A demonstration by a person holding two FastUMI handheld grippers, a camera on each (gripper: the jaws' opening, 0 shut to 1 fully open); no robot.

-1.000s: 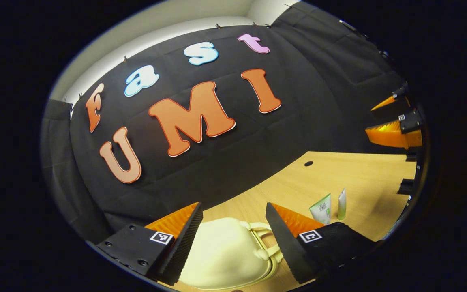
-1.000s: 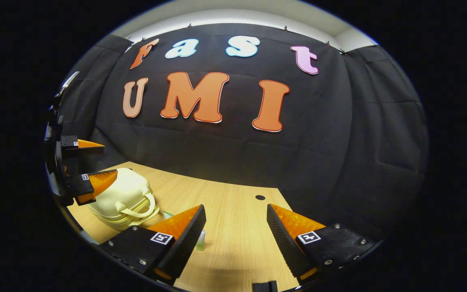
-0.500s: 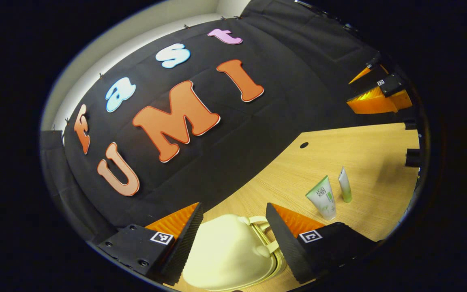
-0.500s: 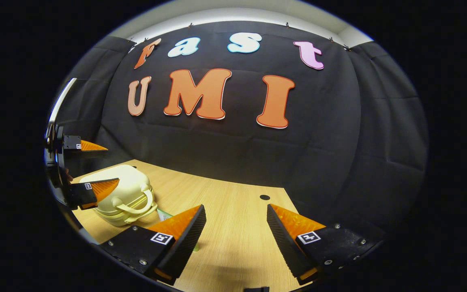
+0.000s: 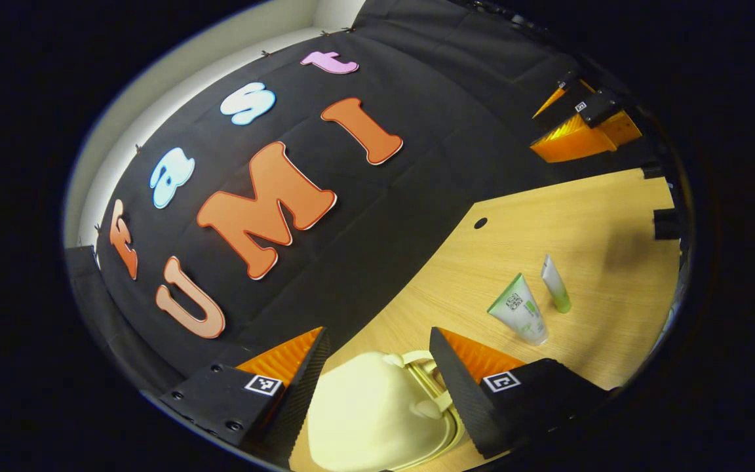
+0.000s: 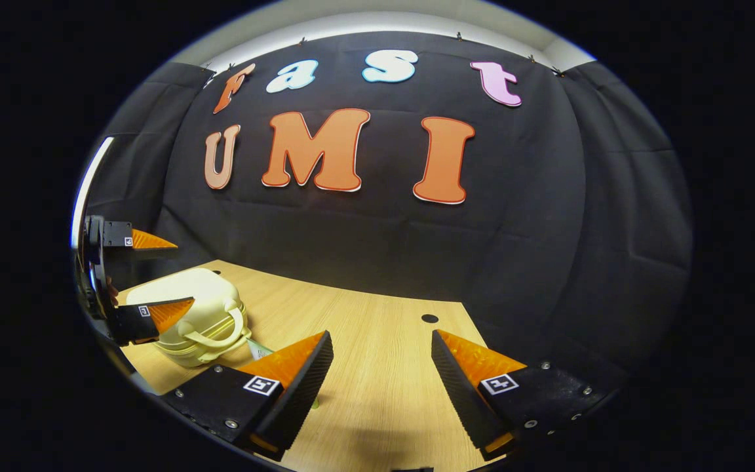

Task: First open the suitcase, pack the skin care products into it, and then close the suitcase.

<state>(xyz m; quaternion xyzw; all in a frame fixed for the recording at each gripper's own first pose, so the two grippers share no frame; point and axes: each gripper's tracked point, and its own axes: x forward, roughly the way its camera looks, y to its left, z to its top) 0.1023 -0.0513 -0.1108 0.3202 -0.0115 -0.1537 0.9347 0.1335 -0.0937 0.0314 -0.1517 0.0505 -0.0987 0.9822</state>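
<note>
On the wooden table (image 6: 377, 367), the closed cream suitcase (image 5: 367, 419) lies at the left below the left gripper (image 5: 377, 393), whose fingers are spread apart above it, while two skincare tubes (image 5: 518, 309) lie to its right near the right gripper (image 6: 381, 387), fingers likewise apart.

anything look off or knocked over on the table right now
Nothing stands out. The cream suitcase sits closed and flat on the wooden table; two skin care tubes lie apart beside it, intact, with no spill. Both the left gripper and right gripper are open and empty.
</note>
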